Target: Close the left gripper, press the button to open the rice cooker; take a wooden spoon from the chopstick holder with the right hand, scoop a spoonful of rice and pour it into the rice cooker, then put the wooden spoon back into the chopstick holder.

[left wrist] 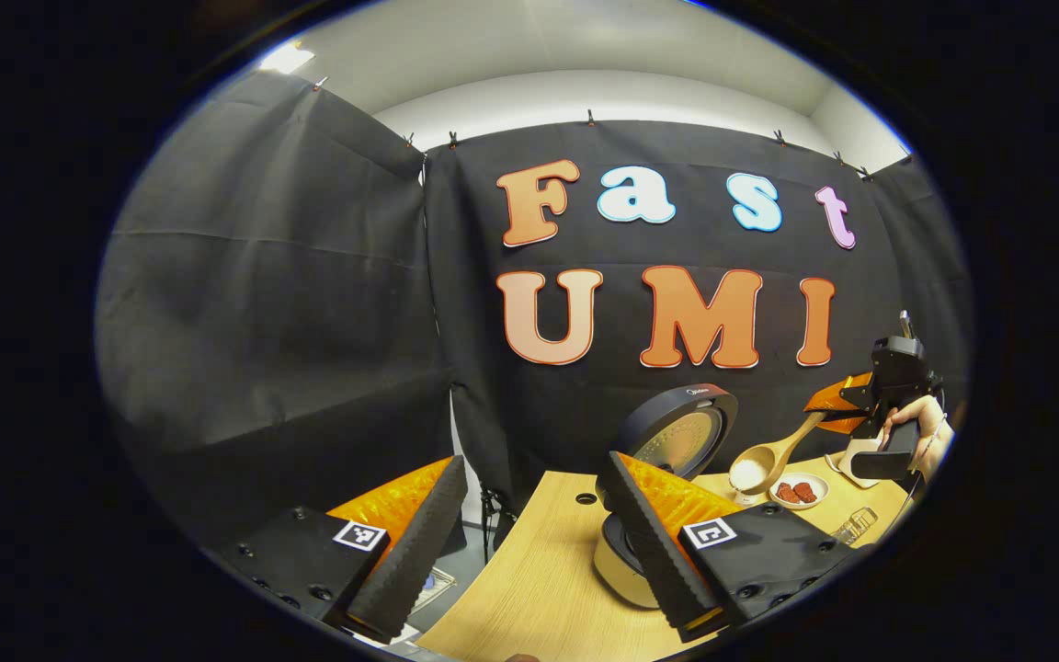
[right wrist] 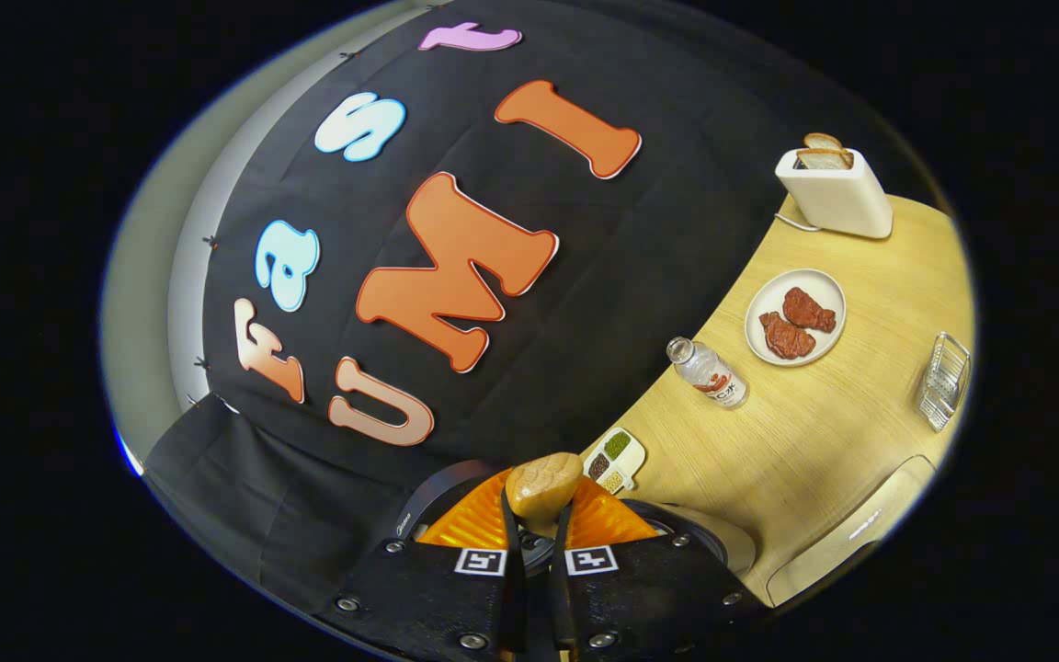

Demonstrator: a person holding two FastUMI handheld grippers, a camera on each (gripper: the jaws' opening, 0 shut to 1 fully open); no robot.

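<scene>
one heaped wooden spoon (left wrist: pixel 773 460) hangs at three o'clock of the rice cooker (left wrist: pixel 667 441), pinched in the right claw (right wrist: pixel 537 524).
carry it level over the pot, then tip slowly; left claw (left wrist: pixel 529 542) gapes, holding nothing.

toaster (right wrist: pixel 835 198), meat plate (right wrist: pixel 796 317), bottle (right wrist: pixel 709 374).

Your left claw (left wrist: pixel 529 542) hangs wide apart over near edge of surface (left wrist: pixel 529 570); bare wood at 12 o'clock ahead of it. Rice cooker (left wrist: pixel 667 460) with raised lid blocks 1 o'clock. Your right claw (left wrist: pixel 828 414), wooden spoon (left wrist: pixel 768 464) clamped between both fingers, crowds space beside lid at 2 o'clock. In right gripper view: plate (right wrist: pixel 796 317), bottle (right wrist: pixel 709 372), toaster (right wrist: pixel 833 193), wire basket (right wrist: pixel 943 382) dot surface at 1–3 o'clock; open wood between plate and basket.
</scene>
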